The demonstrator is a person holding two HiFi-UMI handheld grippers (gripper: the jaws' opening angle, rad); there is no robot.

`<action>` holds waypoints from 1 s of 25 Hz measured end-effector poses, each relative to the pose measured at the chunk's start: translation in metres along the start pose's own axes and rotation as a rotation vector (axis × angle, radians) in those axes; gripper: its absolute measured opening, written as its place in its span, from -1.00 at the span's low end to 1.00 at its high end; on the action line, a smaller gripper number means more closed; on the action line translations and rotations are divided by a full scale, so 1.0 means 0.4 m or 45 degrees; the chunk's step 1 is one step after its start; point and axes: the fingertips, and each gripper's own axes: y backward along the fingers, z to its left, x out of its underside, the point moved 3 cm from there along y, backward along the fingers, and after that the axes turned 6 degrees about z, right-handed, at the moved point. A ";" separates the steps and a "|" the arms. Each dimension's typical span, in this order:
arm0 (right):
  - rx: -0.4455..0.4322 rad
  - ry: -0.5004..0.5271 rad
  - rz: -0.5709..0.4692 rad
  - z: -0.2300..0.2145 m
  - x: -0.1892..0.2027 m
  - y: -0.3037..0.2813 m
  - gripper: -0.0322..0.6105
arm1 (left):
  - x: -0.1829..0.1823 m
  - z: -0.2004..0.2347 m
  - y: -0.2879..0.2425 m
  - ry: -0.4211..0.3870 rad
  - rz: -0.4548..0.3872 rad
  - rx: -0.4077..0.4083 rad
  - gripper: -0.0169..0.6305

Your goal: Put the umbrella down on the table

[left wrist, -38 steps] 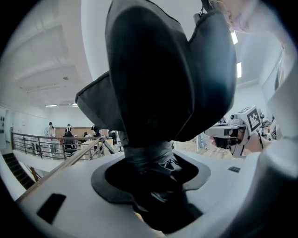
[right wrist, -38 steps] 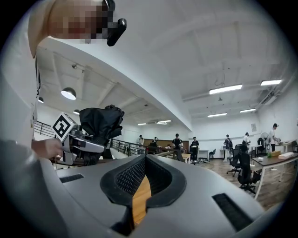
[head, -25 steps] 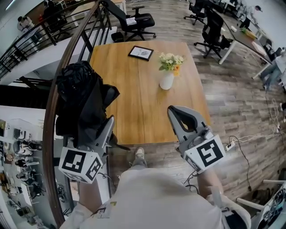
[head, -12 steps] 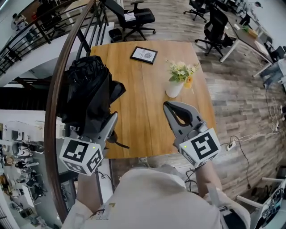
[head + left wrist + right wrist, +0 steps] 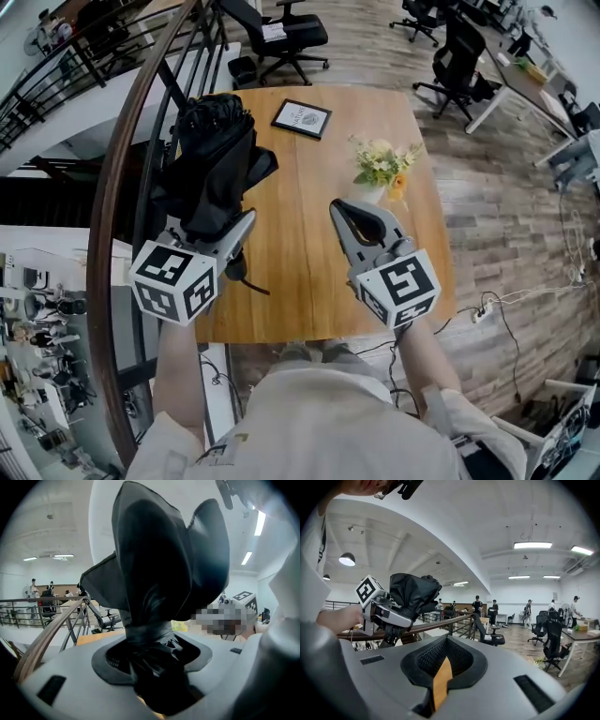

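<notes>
From the head view, the left gripper point(image 5: 232, 239) holds the folded black fabric umbrella point(image 5: 214, 159) upright over the light wooden table point(image 5: 300, 244), toward its 9 o'clock edge, and the right gripper point(image 5: 349, 214) hangs just below the white vase of flowers point(image 5: 380, 173). In the left gripper view, the jaws pinch the umbrella's bunched cloth. In the right gripper view, the jaws are pressed together on nothing, with the umbrella at 10 o'clock

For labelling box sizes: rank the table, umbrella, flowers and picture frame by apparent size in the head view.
1. table
2. umbrella, raised nearer the camera
3. flowers
4. picture frame, only slightly smaller
</notes>
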 end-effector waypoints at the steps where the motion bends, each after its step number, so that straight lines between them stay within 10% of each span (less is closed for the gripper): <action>1: -0.007 -0.027 0.003 -0.017 0.005 -0.022 -0.82 | -0.004 0.011 -0.029 -0.005 0.020 0.001 -0.11; 9: -0.022 -0.178 -0.062 -0.143 0.007 -0.157 -0.82 | 0.029 0.065 -0.260 0.080 0.186 0.115 -0.11; 25: 0.027 -0.364 0.149 -0.262 0.342 -0.487 -0.82 | 0.287 0.273 -0.747 0.207 0.455 0.067 -0.18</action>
